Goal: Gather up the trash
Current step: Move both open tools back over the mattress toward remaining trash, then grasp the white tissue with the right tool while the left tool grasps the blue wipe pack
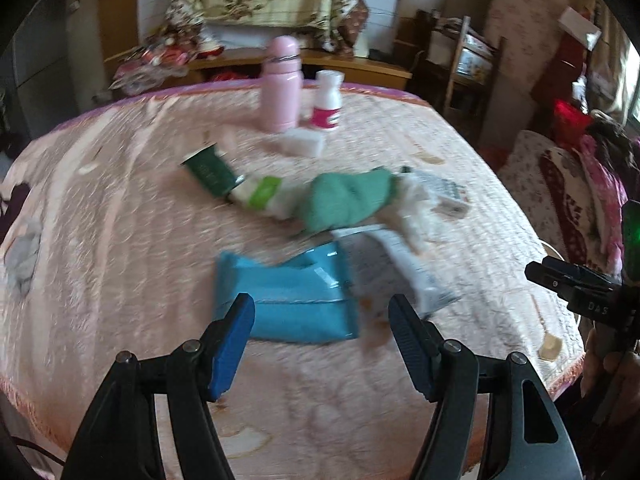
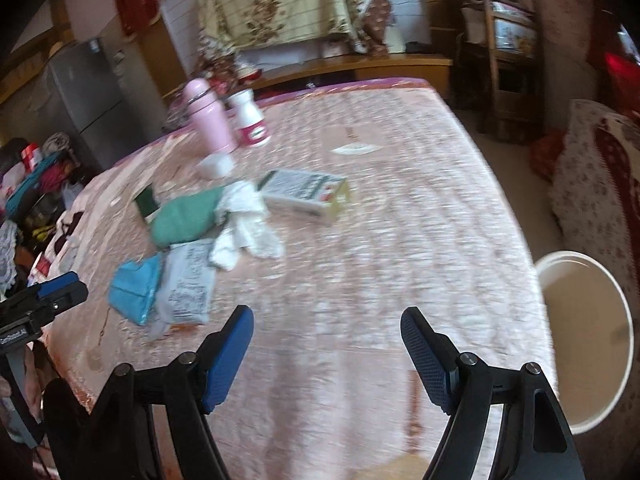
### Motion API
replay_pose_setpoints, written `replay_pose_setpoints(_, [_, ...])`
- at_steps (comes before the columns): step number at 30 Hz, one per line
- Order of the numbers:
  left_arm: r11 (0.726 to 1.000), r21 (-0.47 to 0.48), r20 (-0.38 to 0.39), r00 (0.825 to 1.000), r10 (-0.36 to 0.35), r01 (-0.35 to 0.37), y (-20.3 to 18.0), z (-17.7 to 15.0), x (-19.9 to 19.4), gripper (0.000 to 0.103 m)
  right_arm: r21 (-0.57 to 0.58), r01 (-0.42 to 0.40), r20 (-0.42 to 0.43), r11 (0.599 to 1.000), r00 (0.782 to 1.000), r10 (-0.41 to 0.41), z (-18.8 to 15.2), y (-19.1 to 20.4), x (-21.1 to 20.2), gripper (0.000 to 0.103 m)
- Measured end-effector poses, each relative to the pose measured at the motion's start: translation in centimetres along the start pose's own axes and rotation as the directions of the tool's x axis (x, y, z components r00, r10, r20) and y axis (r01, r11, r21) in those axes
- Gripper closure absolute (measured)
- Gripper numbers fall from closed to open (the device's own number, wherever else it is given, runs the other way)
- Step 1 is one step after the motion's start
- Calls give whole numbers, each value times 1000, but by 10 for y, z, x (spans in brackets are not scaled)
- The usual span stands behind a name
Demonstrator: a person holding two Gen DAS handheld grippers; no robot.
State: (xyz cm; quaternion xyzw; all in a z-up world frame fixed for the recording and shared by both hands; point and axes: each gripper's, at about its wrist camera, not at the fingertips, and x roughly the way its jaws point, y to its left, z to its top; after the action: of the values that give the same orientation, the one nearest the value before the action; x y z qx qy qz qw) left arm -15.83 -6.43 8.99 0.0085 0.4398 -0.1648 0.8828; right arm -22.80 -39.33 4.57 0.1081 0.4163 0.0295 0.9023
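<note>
Cluttered bedroom, pink quilted bedspread (image 2: 380, 240). Left gripper (image 1: 322, 316) spread wide, empty, just short of blue packet (image 1: 288, 304); right gripper (image 2: 327, 330) likewise empty. Risk: slick film slipping, white wrapper (image 2: 186, 284) beside it snagging. White bucket (image 2: 588, 340) off bed's right edge, apparently empty.

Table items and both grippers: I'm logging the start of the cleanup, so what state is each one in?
Left gripper: open, empty.
Right gripper: open, empty.
Blue packet: lying flat.
Pink bottle: upright, capped.
White bottle: upright, capped.
Green cloth: crumpled.
Carton: on its side.
White bucket: open-topped beside table.
</note>
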Motion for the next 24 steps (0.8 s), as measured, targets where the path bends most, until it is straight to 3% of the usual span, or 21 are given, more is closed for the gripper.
replay_pose_setpoints(7, [998,-63,-57,998,-22,19,20,-2,25,33,-54,-69,-40,996,997,67,8,41,21,23])
replay_pose_setpoints(15, [987,-154,-53,997,-50,41,36,6,39,30,-88,-84,-57,993,995,79,16,61,38,23])
replay_pose_setpoints(19, [989,-139,-90,995,33,-46,44,0,40,30,-74,-68,-55,995,996,64,30,57,51,23])
replay_pose_setpoints(24, [981,-78,-163,973,163,-177,58,-23,43,30,-75,-61,-65,995,996,56,45,58,68,23])
